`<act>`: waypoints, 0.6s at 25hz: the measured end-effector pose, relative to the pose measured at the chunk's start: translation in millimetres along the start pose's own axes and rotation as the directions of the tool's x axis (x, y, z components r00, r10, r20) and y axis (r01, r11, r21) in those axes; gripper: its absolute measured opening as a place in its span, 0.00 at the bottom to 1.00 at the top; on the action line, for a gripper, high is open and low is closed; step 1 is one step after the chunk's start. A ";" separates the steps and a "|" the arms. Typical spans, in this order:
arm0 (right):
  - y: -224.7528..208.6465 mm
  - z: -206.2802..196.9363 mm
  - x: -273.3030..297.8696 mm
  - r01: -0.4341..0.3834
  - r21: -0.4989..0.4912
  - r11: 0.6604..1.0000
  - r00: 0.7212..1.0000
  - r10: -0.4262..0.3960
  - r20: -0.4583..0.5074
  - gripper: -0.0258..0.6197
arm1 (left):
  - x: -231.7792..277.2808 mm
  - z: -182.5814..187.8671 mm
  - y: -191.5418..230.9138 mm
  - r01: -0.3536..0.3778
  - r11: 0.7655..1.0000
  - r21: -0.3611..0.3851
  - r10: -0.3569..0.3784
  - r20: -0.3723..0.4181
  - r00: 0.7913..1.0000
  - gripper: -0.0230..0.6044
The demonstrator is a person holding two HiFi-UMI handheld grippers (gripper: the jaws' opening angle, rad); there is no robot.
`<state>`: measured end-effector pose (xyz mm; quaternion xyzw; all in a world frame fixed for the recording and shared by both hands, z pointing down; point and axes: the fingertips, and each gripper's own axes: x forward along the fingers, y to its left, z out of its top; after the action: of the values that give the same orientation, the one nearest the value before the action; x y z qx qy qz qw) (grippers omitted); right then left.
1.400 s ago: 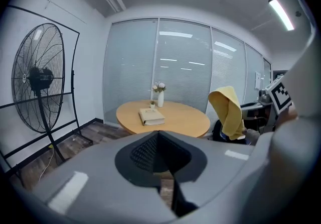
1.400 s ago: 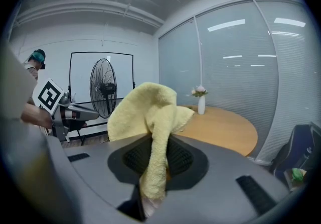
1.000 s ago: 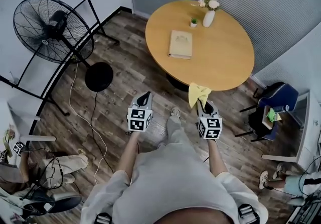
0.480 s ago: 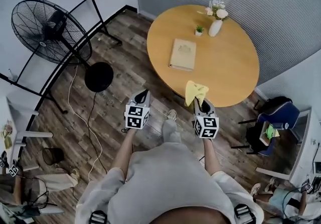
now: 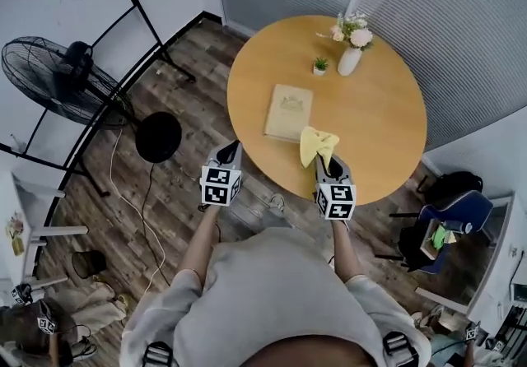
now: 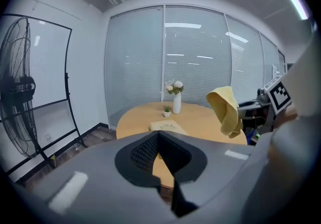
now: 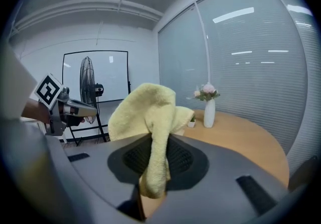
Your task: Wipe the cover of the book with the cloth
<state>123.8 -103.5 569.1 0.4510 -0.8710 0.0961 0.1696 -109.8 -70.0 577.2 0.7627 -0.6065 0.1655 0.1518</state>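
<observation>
1. while both grippers hover at the near edge of the round table [image 5: 375, 123], the left gripper [image 5: 231, 146] has its jaws pressed together on nothing.
2. the right gripper [image 5: 324, 161] pinches the yellow cloth [image 5: 317, 143], which bunches up above its jaws.
3. the book [image 5: 289, 112] lies flat on the table, just beyond the cloth and to its left.
4. farther back stand a small potted plant [image 5: 319, 66] and a white vase of flowers [image 5: 349, 59]; a fan [image 5: 49, 77] stands on the floor, well left.
</observation>
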 end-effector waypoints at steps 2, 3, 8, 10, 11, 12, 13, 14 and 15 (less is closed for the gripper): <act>-13.9 5.7 14.7 -0.010 0.006 1.000 1.000 0.010 0.000 0.16 | 19.6 8.0 1.7 -0.003 1.000 0.004 0.003 -0.009 1.000 0.05; -21.0 8.1 21.5 -0.013 0.009 1.000 1.000 0.014 0.000 0.16 | 29.0 11.6 2.0 -0.005 1.000 0.006 0.005 -0.012 1.000 0.05; -47.6 17.4 55.5 -0.035 0.042 0.998 0.999 0.035 -0.007 0.16 | 65.5 28.6 8.6 -0.023 1.000 -0.007 0.022 -0.016 1.000 0.05; -53.6 21.2 67.3 -0.050 0.050 0.997 0.999 0.050 -0.005 0.16 | 76.6 34.3 11.5 -0.027 1.000 -0.008 0.027 -0.018 0.999 0.05; -56.0 22.8 72.5 -0.059 0.053 0.997 0.998 0.059 -0.003 0.16 | 81.6 36.5 12.8 -0.029 1.000 -0.006 0.029 -0.020 0.999 0.05; -58.6 24.3 77.6 -0.067 0.055 0.996 0.998 0.067 0.001 0.16 | 86.9 38.3 14.4 -0.032 0.999 -0.004 0.032 -0.023 0.999 0.05; -61.1 25.7 82.9 -0.073 0.057 0.996 0.997 0.073 0.004 0.16 | 92.3 39.9 16.3 -0.034 0.999 -0.002 0.034 -0.026 0.999 0.05; -63.4 26.8 88.0 -0.078 0.060 0.995 0.997 0.078 0.007 0.16 | 97.2 41.0 18.2 -0.037 0.999 0.000 0.037 -0.031 0.999 0.05; -65.3 27.3 92.8 -0.082 0.064 0.995 0.997 0.082 0.009 0.16 | 101.4 41.6 19.8 -0.040 0.999 0.001 0.040 -0.036 0.999 0.05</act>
<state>121.8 -219.6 580.3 0.4205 -0.8857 0.1296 0.1483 -105.1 -181.0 584.6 0.7475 -0.6186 0.1821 0.1591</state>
